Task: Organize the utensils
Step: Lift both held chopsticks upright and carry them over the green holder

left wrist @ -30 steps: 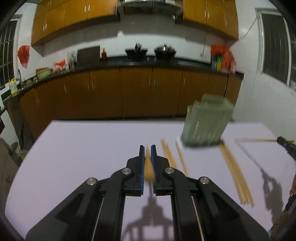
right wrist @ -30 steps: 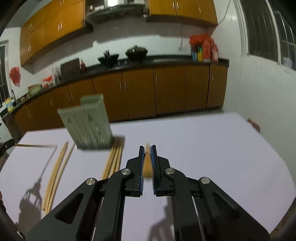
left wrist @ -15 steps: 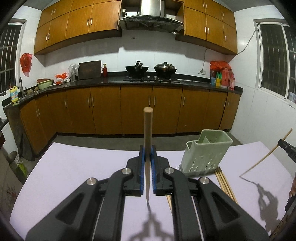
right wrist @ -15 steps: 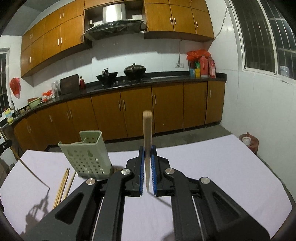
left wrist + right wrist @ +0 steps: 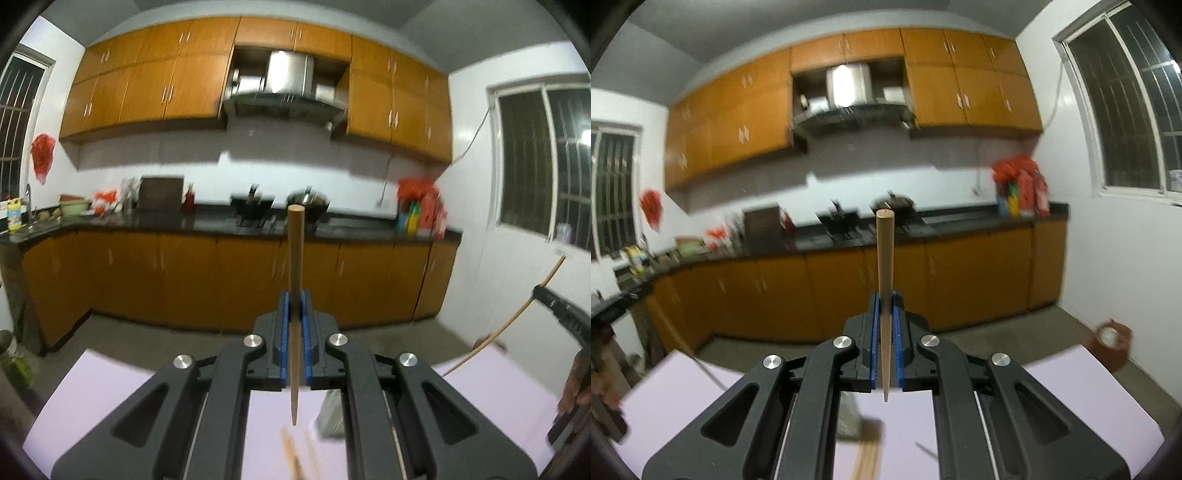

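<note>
Two chopsticks are up off the lilac surface [image 5: 110, 384], the left gripper [image 5: 294, 339] clamping one chopstick [image 5: 295, 258] upright and the right gripper [image 5: 885, 339] another [image 5: 885, 258], so next comes lowering each tip-first into the green holder [image 5: 330, 417] below.

- Orange-brown wall cabinets [image 5: 155, 92] run along the far white wall [image 5: 184, 162], with a steel range hood [image 5: 284, 88] set between them.
- Matching base cabinets [image 5: 184, 280] stand under a dark countertop [image 5: 207, 223] that carries pots and bottles.
- Barred windows [image 5: 1123, 122] show darkness outside.
- The floor [image 5: 184, 332] is grey.
- A pale lilac table [image 5: 1052, 391] fills the foreground.
</note>
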`<action>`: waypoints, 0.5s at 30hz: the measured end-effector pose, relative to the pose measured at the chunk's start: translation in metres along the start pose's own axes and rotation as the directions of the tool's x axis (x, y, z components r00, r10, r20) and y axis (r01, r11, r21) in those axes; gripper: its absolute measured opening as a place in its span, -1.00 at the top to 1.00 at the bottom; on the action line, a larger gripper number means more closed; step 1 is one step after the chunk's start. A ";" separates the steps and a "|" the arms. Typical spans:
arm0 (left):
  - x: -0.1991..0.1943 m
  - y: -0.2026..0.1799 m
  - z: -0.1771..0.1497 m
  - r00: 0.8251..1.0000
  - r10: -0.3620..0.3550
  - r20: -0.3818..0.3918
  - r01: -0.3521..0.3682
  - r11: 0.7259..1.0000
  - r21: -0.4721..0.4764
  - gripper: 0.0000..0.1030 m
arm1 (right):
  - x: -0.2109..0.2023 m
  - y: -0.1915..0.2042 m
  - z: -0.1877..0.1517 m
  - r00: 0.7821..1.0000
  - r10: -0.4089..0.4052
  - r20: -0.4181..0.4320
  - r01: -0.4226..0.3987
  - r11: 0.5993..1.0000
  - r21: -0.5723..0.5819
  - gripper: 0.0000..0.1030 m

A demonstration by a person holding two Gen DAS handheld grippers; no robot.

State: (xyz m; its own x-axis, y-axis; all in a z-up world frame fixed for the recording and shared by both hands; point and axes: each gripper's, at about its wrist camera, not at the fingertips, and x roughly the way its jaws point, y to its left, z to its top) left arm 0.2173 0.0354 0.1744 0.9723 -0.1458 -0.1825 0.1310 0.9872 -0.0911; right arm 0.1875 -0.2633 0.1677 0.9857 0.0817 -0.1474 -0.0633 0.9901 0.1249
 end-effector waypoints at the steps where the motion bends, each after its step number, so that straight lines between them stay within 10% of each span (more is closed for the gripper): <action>1: 0.001 -0.007 0.009 0.999 -0.017 0.032 0.017 1.000 -0.010 0.85 | 0.001 0.007 0.007 0.999 0.030 0.014 -0.030 1.000 0.003 0.85; 6: 0.022 -0.034 0.021 0.992 -0.077 0.100 0.081 0.996 -0.032 0.85 | 0.023 0.031 0.004 0.995 0.100 -0.010 -0.100 0.994 -0.034 0.85; 15: 0.096 -0.056 -0.035 0.996 -0.078 -0.040 0.077 0.997 -0.023 0.85 | 0.073 0.036 -0.036 0.979 0.124 -0.163 -0.122 0.992 0.023 0.85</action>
State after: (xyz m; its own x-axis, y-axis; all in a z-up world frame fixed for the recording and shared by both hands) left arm 0.2962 -0.0360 0.1279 0.9507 -0.2247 -0.2137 0.2009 0.9713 -0.1277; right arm 0.2515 -0.2175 0.1267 0.9316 0.2210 -0.2887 -0.1791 0.9700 0.1646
